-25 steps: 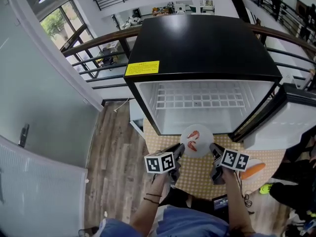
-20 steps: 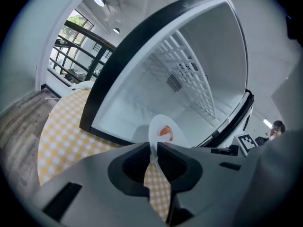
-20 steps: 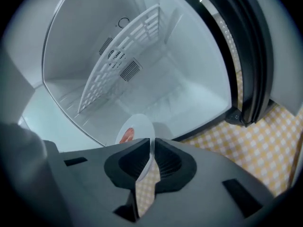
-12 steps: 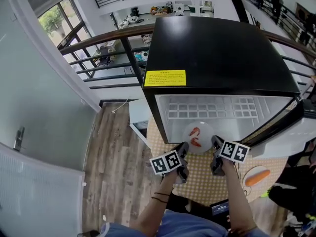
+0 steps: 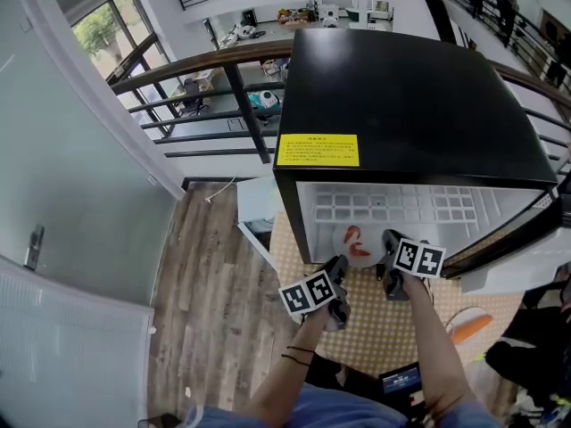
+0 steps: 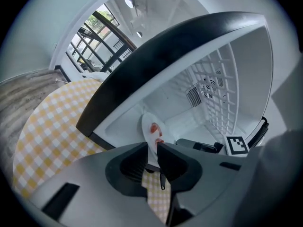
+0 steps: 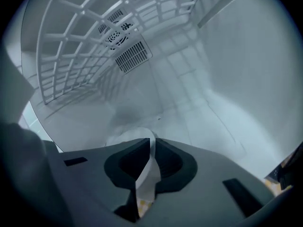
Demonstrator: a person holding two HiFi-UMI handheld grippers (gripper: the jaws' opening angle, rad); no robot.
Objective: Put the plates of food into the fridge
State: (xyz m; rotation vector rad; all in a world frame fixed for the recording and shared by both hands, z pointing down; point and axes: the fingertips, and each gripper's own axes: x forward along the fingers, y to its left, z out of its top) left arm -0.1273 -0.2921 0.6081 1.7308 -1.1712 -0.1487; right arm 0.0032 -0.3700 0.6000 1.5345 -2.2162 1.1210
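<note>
Your left tool [image 5: 336, 273] is shut tight on the left rim of the plate [image 5: 359, 239]. Your right tool [image 5: 389, 242] is shut tight on the right rim. The plate has red food [image 5: 353, 235] on it. It hangs between the two tools, right at the mouth of the fridge [image 5: 410, 96], under the wire shelf [image 5: 393, 205]. I think it has not been set down yet.

Here is what could go wrong. Each tool only bites a thin bit of rim. If one hand goes faster or dips lower than the other, the plate may tip and the food could slide off. If the hands pull apart, the rim may slip out of a tool. The plate could bump the front edge of the fridge or the shelf above if you come in too low or too high. Let go too soon and it will drop. Mind the other plate [image 5: 466, 326] on the bench [image 5: 366, 328] by your right arm
</note>
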